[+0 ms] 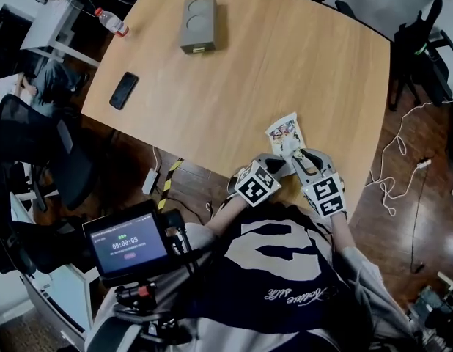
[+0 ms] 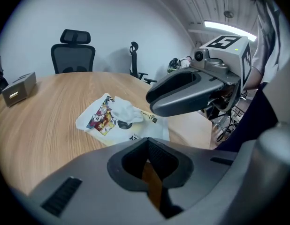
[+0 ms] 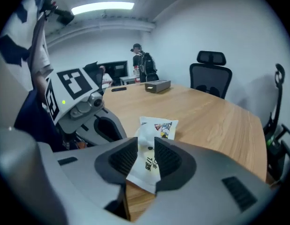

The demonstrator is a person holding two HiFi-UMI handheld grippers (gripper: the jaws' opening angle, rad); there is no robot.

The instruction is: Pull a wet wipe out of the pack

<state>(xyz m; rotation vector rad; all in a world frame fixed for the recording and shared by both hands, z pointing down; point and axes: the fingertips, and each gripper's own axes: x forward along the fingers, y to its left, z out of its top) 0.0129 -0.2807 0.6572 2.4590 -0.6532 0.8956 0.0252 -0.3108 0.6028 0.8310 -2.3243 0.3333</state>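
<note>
The wet wipe pack [image 1: 285,133] lies flat near the table's front edge, white with a cartoon print. A crumpled white wipe [image 2: 126,110] sticks up out of its opening. In the head view both grippers hover just in front of the pack's near end. My left gripper [image 2: 147,146] is on the pack's left with its pads meeting at the tips and nothing between them. My right gripper [image 3: 146,156] stands open, and the pack's near end [image 3: 147,165] shows through the gap without the pads pressing on it. The right gripper's finger [image 2: 192,92] reaches over the pack's right side.
On the wooden table [image 1: 285,57] a grey box [image 1: 199,23] sits at the far side and a black phone [image 1: 124,90] near the left edge. A bottle [image 1: 111,22] lies off the far left corner. Office chairs [image 2: 73,52] stand beyond the table.
</note>
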